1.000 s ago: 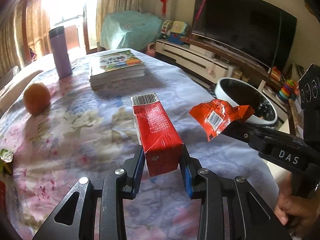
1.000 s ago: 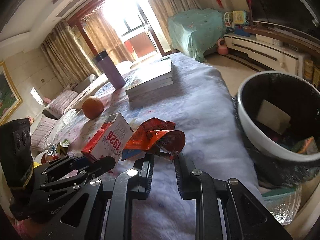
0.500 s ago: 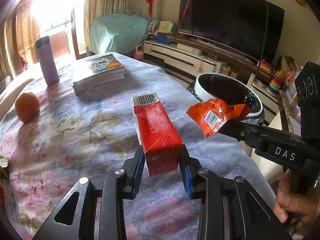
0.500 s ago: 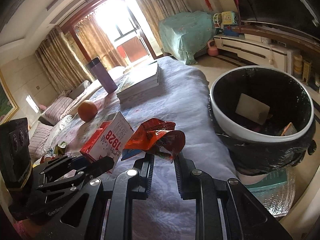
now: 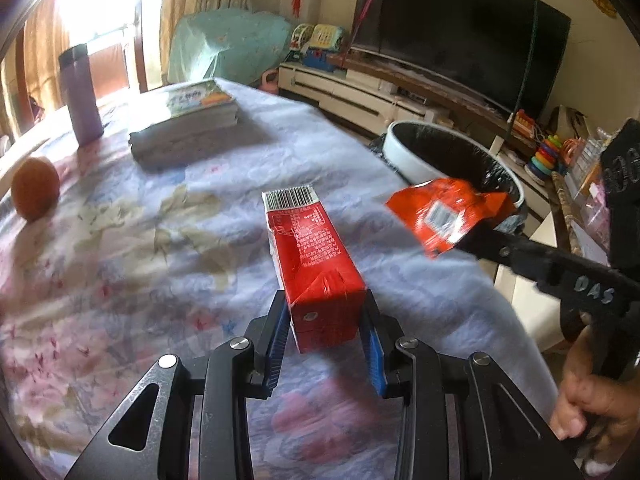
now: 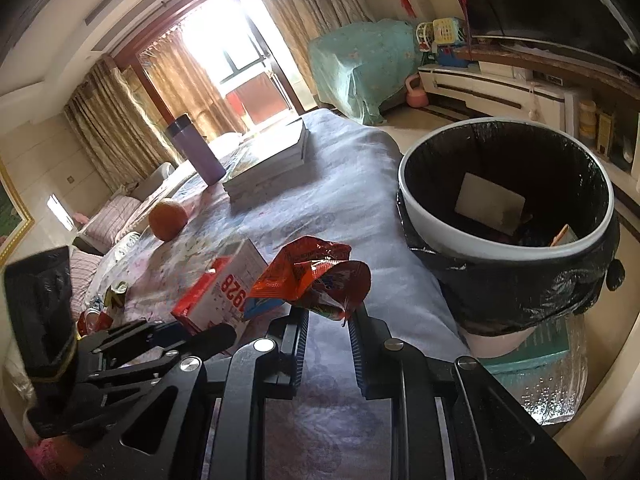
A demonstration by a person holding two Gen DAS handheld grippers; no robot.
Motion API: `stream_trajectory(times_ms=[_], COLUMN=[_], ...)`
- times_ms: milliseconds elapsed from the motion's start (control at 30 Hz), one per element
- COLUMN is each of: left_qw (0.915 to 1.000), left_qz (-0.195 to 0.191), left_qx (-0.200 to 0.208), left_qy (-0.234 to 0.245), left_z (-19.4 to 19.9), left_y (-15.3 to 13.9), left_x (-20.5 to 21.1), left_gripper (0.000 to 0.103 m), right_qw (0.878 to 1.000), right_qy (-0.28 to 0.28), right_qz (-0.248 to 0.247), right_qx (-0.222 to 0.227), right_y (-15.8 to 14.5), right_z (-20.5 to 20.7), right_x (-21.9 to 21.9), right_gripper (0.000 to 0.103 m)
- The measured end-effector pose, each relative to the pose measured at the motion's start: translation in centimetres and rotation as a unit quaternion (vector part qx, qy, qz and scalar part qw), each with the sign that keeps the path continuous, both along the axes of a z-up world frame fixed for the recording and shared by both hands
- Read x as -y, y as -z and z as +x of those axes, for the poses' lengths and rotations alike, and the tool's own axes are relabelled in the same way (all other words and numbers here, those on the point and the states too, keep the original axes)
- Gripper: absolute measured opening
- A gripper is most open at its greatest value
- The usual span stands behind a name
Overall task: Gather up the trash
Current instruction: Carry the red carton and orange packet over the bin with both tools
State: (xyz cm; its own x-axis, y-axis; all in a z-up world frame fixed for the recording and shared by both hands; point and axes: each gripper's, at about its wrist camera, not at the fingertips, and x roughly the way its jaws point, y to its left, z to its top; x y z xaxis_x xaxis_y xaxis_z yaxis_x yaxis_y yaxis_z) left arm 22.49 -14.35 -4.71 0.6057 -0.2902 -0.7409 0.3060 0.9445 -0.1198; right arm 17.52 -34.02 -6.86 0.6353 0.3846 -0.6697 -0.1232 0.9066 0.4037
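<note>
My left gripper (image 5: pixel 325 312) is shut on a red drink carton (image 5: pixel 312 256), held above the flowered tablecloth. The carton also shows in the right wrist view (image 6: pixel 218 288). My right gripper (image 6: pixel 326 316) is shut on a crumpled orange snack wrapper (image 6: pixel 316 276), also seen in the left wrist view (image 5: pixel 444 212). A white trash bin with a black liner (image 6: pixel 416 208) stands to the right, off the table edge, holding some paper scraps. It also shows in the left wrist view (image 5: pixel 404 152).
On the table (image 5: pixel 120 264) are an orange (image 5: pixel 34 188), a purple flask (image 5: pixel 82 96) and a stack of books (image 5: pixel 188 124). More small litter (image 6: pixel 114 292) lies at the table's left. A TV and low cabinet stand behind the bin.
Both grippers have moved with their loads toward the bin. The bin is larger and nearer in the right wrist view.
</note>
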Motion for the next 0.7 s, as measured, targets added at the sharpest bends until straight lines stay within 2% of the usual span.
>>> stream_trajectory(times_ms=[100, 167, 300, 333, 433, 700], left_qw=[0.9999, 0.9998, 0.9996, 0.9996, 0.9998, 0.9999], left_qz=[0.001, 0.003, 0.001, 0.001, 0.003, 0.012], left_qx=[-0.007, -0.008, -0.002, 0.002, -0.004, 0.011], left_qy=[-0.012, -0.02, -0.029, -0.028, -0.019, 0.005], left_z=[0.4, 0.6, 0.8, 0.8, 1.5, 1.3], left_y=[0.6, 0.7, 0.6, 0.6, 1.0, 0.6], left_x=[0.0, 0.2, 0.7, 0.7, 1.3, 2.4], left_gripper=[0.036, 0.047, 0.051, 0.05, 0.03, 0.03], right_qw=[1.0, 1.0, 1.0, 1.0, 1.0, 1.0], right_qy=[0.002, 0.003, 0.003, 0.003, 0.005, 0.015], right_qz=[0.001, 0.002, 0.002, 0.002, 0.004, 0.006], right_qx=[-0.001, -0.002, -0.003, -0.004, -0.006, -0.002], right_y=[0.1, 0.2, 0.3, 0.4, 0.5, 0.2], right_z=[-0.1, -0.1, -0.1, -0.2, -0.1, -0.5], right_x=[0.1, 0.2, 0.3, 0.4, 0.5, 1.4], right_gripper=[0.02, 0.02, 0.02, 0.02, 0.02, 0.02])
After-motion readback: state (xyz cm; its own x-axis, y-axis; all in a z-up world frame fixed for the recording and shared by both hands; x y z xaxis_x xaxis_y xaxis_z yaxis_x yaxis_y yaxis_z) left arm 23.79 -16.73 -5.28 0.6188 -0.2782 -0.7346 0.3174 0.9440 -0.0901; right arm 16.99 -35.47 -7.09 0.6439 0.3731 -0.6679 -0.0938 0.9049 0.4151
